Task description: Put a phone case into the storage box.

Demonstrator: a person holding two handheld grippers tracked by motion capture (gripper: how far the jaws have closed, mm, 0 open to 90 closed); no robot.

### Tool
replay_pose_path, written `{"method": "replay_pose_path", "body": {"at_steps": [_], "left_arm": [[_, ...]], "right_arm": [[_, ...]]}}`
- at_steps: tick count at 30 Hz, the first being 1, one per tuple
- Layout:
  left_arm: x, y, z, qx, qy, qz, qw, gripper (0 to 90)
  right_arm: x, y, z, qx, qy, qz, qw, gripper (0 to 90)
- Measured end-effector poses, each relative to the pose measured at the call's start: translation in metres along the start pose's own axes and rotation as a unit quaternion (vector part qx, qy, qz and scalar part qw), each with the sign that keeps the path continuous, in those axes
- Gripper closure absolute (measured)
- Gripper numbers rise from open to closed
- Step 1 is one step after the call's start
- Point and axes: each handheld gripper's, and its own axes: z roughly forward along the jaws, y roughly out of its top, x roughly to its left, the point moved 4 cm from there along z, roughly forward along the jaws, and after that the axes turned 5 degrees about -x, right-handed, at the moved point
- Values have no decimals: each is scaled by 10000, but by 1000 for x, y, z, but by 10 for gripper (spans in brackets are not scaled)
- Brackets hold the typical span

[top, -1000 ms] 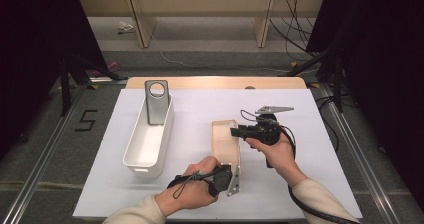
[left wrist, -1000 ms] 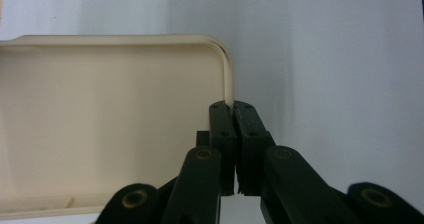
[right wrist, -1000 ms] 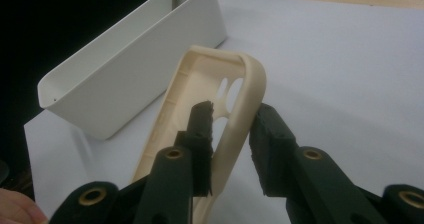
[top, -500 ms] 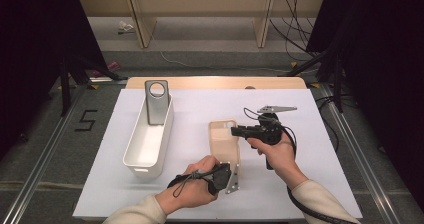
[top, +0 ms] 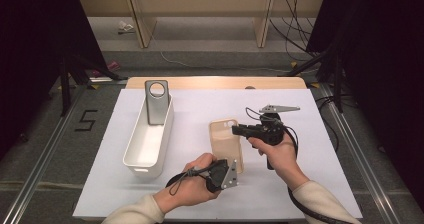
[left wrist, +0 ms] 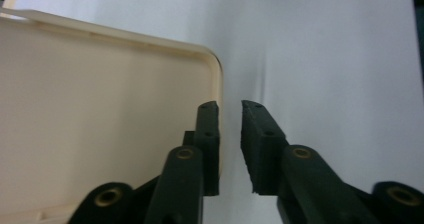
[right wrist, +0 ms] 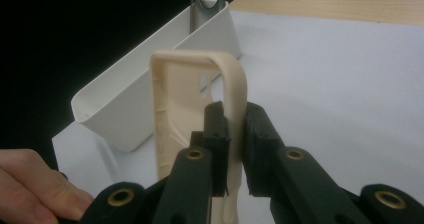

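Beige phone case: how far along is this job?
Done: the grey case stands in the white bin. In hand: the right gripper, jaws just closing, clamps the beige case by its rim; the left gripper has just been opening, pads off it. Left, probably: carrying it to the bin.

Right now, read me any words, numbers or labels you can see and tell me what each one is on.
"5": a dark numeral on the grey floor, left of the table.
No print can be read on the beige phone case, the white bin or the grey phone case standing in it.
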Motion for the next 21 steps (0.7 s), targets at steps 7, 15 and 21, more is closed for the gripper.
{"method": "replay_pose_path", "body": {"at_steps": [7,15,21], "left_arm": [[14,5,-11,-718,287,-741,9942,505],[32,-1,-18,-936,785,-848,9889,275],[47,-4,-29,-1319,1005,-1332,9771,254]], "right_arm": [[-4,2,-5,-133,-117,26,9998,824],[-8,2,-7,-202,-231,6,9995,824],[-9,2,-8,-237,-264,36,9994,823]]}}
